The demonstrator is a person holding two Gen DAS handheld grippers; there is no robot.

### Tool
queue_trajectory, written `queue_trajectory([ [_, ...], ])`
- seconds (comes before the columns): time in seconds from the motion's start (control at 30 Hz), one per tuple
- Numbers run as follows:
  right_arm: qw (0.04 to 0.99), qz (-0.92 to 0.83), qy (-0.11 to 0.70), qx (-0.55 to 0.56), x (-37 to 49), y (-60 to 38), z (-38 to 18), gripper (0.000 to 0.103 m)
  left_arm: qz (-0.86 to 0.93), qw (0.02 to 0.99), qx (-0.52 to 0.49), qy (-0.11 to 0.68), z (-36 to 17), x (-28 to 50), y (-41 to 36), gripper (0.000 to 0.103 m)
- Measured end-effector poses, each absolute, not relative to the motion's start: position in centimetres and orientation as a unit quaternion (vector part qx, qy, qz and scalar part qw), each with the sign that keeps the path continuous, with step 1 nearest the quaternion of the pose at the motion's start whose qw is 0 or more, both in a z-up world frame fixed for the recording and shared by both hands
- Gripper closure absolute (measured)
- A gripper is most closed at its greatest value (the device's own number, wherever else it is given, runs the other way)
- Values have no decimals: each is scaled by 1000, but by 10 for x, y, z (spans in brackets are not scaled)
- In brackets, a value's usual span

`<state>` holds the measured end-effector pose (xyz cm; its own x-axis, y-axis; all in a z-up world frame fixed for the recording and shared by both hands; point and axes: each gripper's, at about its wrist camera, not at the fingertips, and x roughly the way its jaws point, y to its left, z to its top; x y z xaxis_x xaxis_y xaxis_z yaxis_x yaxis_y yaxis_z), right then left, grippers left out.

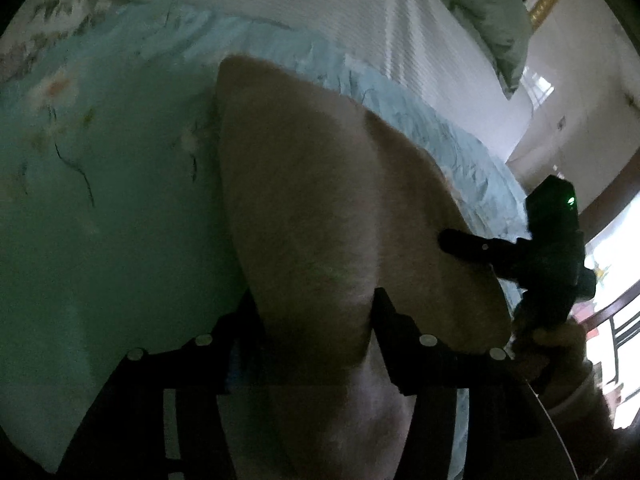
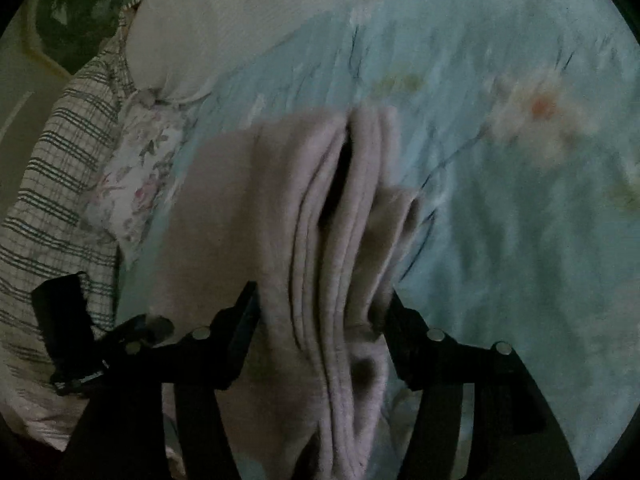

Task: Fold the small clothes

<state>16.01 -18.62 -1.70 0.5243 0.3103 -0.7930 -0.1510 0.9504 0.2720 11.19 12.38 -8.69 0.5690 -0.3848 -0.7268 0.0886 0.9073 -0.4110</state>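
Note:
A small beige-pink garment [image 1: 332, 200] is held up over a light blue floral bedspread [image 1: 100, 168]. My left gripper [image 1: 316, 300] is shut on its near edge, and the cloth spreads flat away from the fingers. My right gripper [image 1: 464, 244] shows at the right of the left wrist view, clamped on the garment's right edge. In the right wrist view my right gripper [image 2: 320, 304] is shut on several bunched layers of the same garment [image 2: 340, 208]. The left gripper [image 2: 60, 320] shows at the lower left there.
A white ribbed blanket [image 1: 360, 12] lies at the head of the bed [image 2: 500, 220]. A checked cloth [image 2: 56, 168] and a floral pillow [image 2: 140, 168] lie at the left in the right wrist view. A bright window [image 1: 612, 272] and wall are at the right.

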Motion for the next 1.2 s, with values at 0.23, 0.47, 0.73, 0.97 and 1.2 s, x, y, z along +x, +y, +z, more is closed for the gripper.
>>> queue_trajectory([
  [0.23, 877, 163, 445, 81, 178, -156, 7, 45, -116, 900, -151, 392, -47, 107, 135, 46],
  [0.47, 845, 167, 486, 147, 211, -154, -28, 89, -136, 903, -144, 380, -40, 120, 119, 47],
  [0.73, 893, 155, 407, 117, 178, -163, 15, 90, -188, 905, -106, 368, -24, 131, 85, 48],
  [0.97, 856, 115, 468, 186, 178, -197, -39, 90, -171, 880, -79, 437, -74, 153, 76, 54],
  [1.2, 892, 87, 426, 127, 175, -180, 2, 83, -178, 879, -73, 435, -66, 149, 81, 56],
])
